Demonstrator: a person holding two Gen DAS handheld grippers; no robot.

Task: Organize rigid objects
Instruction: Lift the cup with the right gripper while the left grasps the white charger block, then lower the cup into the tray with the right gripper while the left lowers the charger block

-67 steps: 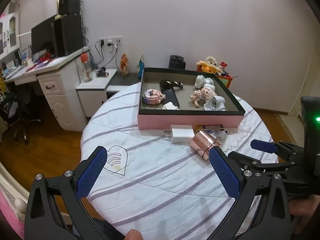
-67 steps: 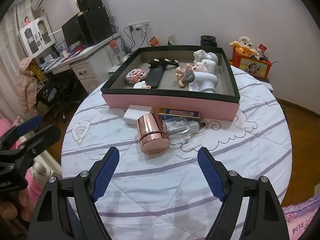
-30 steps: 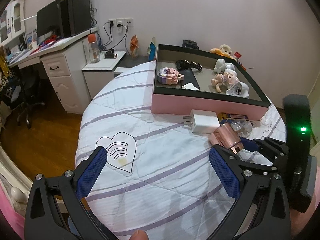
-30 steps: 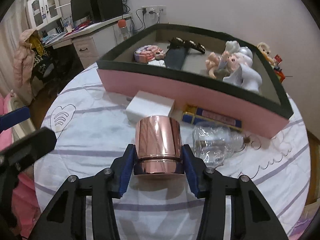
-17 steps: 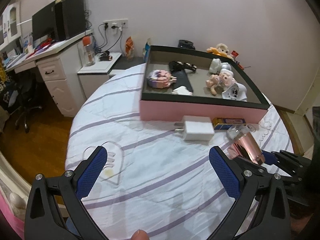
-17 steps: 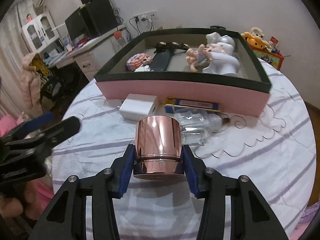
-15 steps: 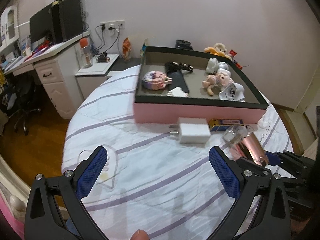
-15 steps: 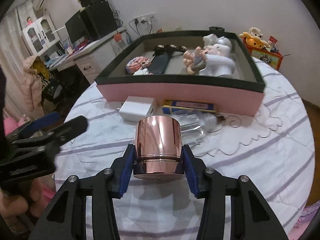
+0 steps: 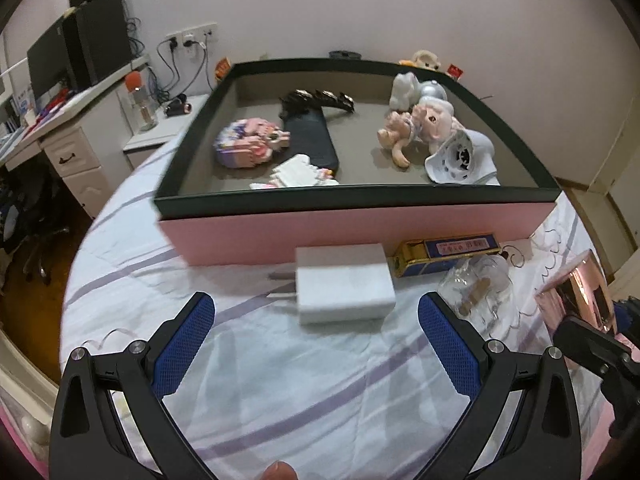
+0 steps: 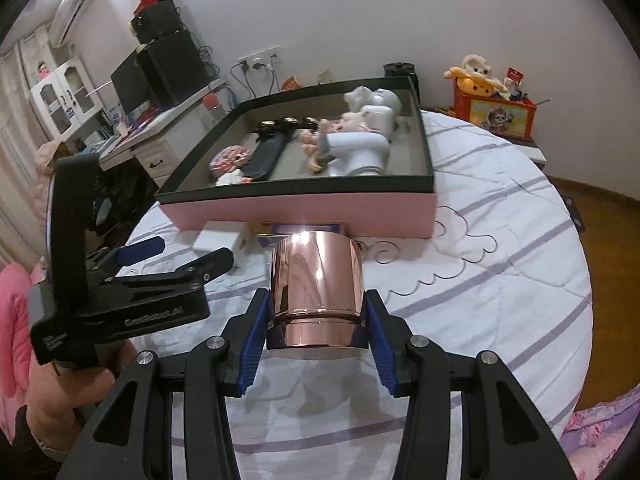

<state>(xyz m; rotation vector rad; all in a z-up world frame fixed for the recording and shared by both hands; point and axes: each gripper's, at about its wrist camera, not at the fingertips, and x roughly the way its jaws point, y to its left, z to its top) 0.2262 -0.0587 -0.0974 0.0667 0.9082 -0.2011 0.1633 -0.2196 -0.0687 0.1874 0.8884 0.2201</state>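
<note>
My right gripper [image 10: 316, 334] is shut on a shiny copper cup [image 10: 316, 292], held above the quilted table in front of the pink box [image 10: 320, 210]. The same copper cup [image 9: 576, 292] shows at the right edge of the left wrist view. My left gripper [image 9: 316, 338] is open and hovers just short of a white charger [image 9: 344, 282] that lies against the pink box's front wall [image 9: 360, 232]. A clear glass bottle [image 9: 476, 292] and a blue and gold small box [image 9: 448, 254] lie right of the charger. Figurines and a dark case lie inside the box.
The round table [image 9: 280, 400] carries a white quilt with purple stripes. A desk with a monitor [image 9: 76, 56] and drawers stands to the left. An orange toy box [image 10: 496, 114] sits behind the table at right. A hand [image 10: 76, 392] holds the left gripper.
The right gripper has lifted the copper cup off the quilt and swung it rightward. My left gripper has moved in and down towards the white charger, which looms larger now.
</note>
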